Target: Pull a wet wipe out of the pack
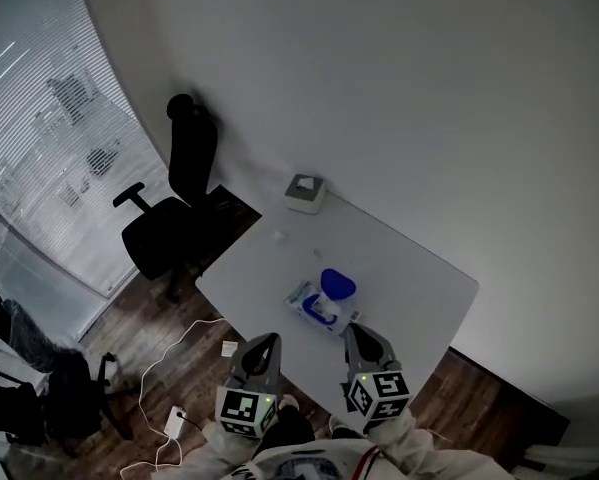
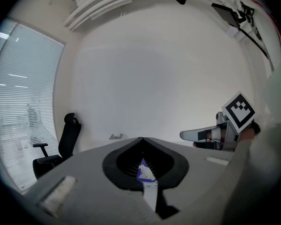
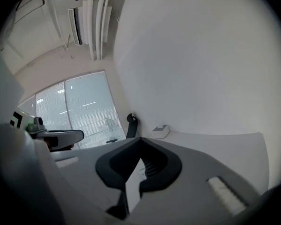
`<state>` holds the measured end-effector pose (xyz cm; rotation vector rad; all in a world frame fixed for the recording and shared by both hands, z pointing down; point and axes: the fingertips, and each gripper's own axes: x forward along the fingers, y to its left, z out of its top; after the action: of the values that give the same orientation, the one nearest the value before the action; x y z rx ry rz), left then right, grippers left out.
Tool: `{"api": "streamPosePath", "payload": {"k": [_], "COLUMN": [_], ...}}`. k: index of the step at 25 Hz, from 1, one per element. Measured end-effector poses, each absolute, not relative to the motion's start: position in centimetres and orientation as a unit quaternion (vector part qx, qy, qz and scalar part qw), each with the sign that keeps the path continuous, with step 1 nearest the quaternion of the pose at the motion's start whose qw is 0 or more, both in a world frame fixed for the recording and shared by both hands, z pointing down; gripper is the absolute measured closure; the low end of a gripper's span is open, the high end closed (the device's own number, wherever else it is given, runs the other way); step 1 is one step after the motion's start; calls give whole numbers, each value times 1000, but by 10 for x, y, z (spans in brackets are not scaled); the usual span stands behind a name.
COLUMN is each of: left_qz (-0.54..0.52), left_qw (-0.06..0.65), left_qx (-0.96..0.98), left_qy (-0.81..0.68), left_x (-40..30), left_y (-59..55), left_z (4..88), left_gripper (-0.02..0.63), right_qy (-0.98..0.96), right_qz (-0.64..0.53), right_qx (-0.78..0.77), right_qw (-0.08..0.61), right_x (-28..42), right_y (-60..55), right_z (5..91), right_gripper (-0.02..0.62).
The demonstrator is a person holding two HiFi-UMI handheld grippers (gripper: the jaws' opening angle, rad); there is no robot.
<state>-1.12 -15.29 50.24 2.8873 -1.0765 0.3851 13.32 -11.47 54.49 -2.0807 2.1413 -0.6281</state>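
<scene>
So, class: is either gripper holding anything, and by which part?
Nothing is held: the left gripper and right gripper are both shut and empty; the wipes pack lies on the table.

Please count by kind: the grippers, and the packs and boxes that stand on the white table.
Wet wipe pack: 1
White box: 1
Grippers: 2 (left gripper, right gripper)
Total: 4

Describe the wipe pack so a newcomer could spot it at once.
Find the white table beside the black office chair. The wet wipe pack lies near the table's front edge. Its round blue lid sets it apart from the plain white box at the far corner.
</scene>
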Motion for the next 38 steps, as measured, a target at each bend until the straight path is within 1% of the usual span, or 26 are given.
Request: {"api": "streamPosePath", "payload": {"k": [9,13,16,24,38], "left_qz": [122,119,119,113,101], "left_qw": [23,17,27,44,40], "left_qx": [960,971,974,984,992], "left_qy": [-251,-208,-190,-133,-60], "left_x": [16,20,18,25,54], "left_y": [-227,-261,-280,-300,-315], "left_z": [518,516,519,534,536], "left_gripper": [601,601,601,601,601], "right_qy": [621,590,574,529,460], "right_qz": [-217,-214,-212,-215,-198], "right_qx": [-752,-778,-791,-821,-866], "right_qw": [38,32,26,3,-11], "right_x": [155,148,143,138,148], "right_y": [-148,-169,-179,-189,-176], "right_z": [563,558,552,553,540], "right_gripper": [591,591,591,591,591]}}
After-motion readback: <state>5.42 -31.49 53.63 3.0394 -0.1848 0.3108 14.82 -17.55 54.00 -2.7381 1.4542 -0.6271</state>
